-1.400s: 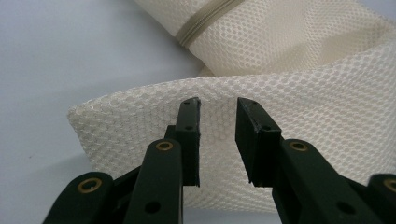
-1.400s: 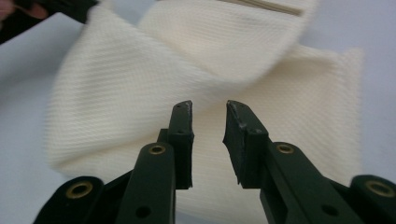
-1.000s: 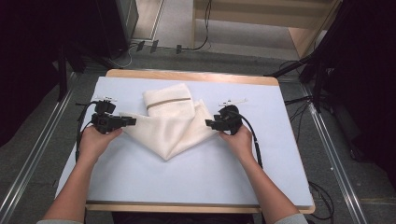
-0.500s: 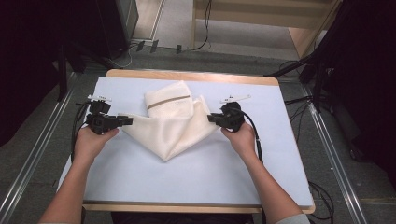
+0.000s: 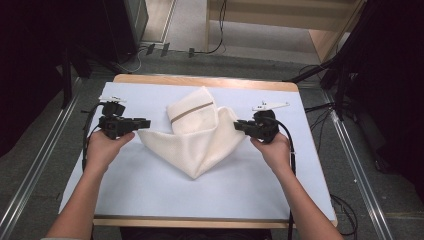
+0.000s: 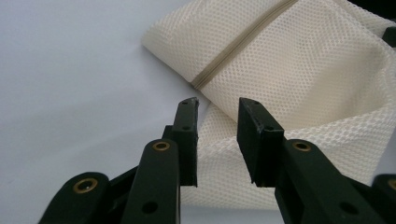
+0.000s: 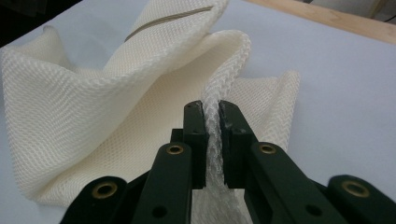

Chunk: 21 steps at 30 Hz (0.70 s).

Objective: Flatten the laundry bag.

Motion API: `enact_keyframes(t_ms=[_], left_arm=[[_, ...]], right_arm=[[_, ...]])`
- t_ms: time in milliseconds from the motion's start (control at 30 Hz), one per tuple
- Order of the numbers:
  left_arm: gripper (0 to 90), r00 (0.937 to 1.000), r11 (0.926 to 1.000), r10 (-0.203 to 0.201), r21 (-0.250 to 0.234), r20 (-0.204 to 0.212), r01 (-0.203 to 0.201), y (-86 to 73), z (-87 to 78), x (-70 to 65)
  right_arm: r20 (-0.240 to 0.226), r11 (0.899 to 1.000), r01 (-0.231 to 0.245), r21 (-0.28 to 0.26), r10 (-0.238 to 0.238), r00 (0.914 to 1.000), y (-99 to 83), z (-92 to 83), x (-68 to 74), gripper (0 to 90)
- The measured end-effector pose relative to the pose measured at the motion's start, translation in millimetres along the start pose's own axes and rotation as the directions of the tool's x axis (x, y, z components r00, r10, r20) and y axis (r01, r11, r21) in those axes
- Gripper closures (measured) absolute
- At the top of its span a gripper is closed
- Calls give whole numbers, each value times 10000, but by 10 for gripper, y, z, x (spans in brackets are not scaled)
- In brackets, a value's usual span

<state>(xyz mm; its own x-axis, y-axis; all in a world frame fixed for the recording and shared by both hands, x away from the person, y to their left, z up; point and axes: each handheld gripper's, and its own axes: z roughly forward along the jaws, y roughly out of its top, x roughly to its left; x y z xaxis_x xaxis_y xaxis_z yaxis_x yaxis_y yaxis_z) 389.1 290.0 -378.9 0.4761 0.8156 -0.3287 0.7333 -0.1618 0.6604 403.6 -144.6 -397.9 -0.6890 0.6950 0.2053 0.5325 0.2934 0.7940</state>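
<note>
Pinching the mesh bag [image 7: 116,112] tight, your right gripper [image 7: 212,108] has just clamped; your left gripper [image 6: 217,105] gapes around its corner, pads not pressing.

A cream mesh laundry bag [image 5: 197,137] lies crumpled in the middle of the table's pale blue top, its weave an open honeycomb net. A tan zipper band [image 5: 191,111] crosses the raised far flap. Both side corners are lifted, and the near edge droops to a point towards the person.
</note>
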Motion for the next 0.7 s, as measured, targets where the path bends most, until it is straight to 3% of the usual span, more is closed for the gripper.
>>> enact_keyframes(t_ms=[100,167,300,433,467,500,533,567,700], left_arm=[[731,9999,9988,115,470,-121,-110,5,163,-31],[760,10000,9975,18,703,15,-19,-12,258,-4],[792,10000,9946,-78,1040,30,74,-73,294,48],[805,9996,9880,-267,1519,12,262,-224,377,83],[807,9998,9799,-164,1988,-111,183,-321,447,93],[807,9998,9799,-164,1988,-111,183,-321,447,93],[809,9998,9753,-95,2207,-161,128,-364,476,100],[811,9997,9773,-244,2107,-19,243,-417,495,115],[819,9998,9796,-184,2002,11,178,-446,490,108]], right_arm=[[43,9998,-33,175,33,10000,-21,35,9,844],[36,9998,-81,197,80,10000,-40,53,4,844],[132,9996,-157,248,154,9998,-60,59,-22,844],[167,9989,-411,245,407,9990,-87,42,-90,844],[244,9988,-401,271,394,9989,-90,36,-96,844],[318,9989,-380,278,371,9988,-95,28,-106,844],[331,9988,-393,287,383,9987,-102,21,-122,844],[335,9986,-431,294,421,9986,-113,14,-140,843],[432,9978,-507,432,488,9979,-159,1,-179,842]])
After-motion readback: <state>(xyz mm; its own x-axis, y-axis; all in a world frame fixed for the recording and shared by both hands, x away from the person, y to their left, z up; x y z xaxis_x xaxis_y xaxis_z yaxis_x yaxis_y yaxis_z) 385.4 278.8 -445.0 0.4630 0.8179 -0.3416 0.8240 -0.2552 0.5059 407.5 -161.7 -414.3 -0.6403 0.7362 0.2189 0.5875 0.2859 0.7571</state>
